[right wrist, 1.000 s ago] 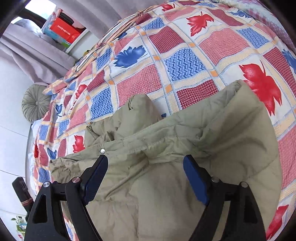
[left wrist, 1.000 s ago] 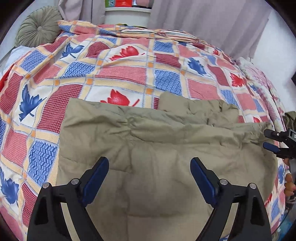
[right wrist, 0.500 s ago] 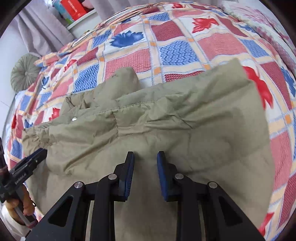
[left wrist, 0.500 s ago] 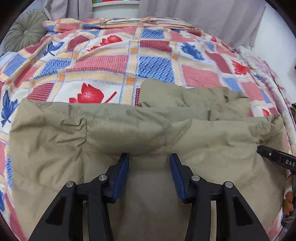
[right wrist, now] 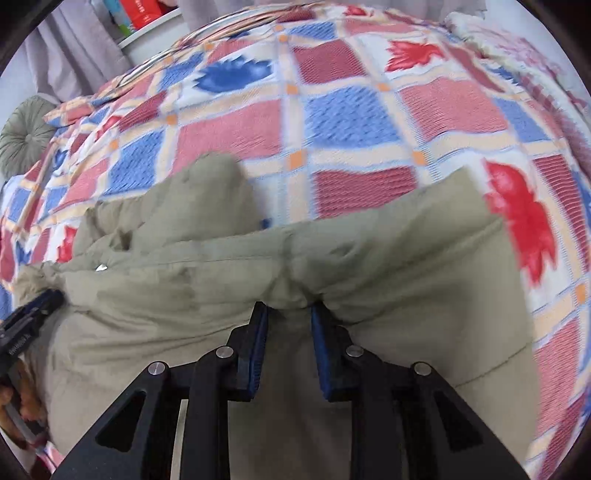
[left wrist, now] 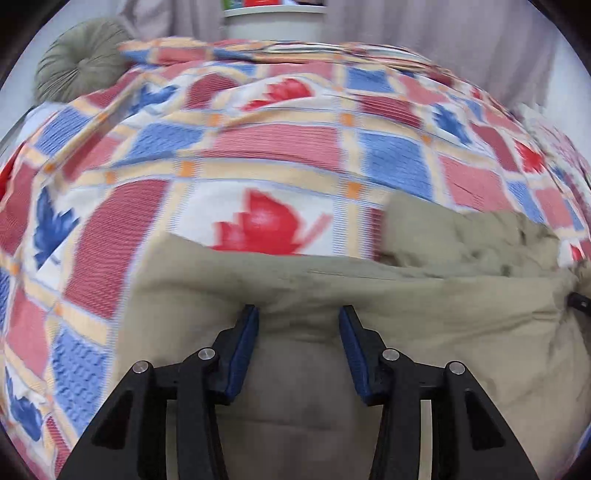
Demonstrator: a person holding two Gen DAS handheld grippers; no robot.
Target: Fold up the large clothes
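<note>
1. A khaki padded jacket (left wrist: 424,332) lay spread on the bed, over a patchwork quilt (left wrist: 280,147) of red and blue leaf squares, towards the bed's near edge.
2. The left gripper (left wrist: 298,317) had its fingers (left wrist: 245,343) partly closed, pinching a raised fold of the jacket between the blue pads.
3. The right gripper (right wrist: 289,314) was closing narrowly, fingers (right wrist: 258,343) squeezing a bunched ridge of the same jacket.
4. A round green cushion (left wrist: 83,59) sat at the bed's far left corner, beside grey curtains (left wrist: 443,33).
</note>
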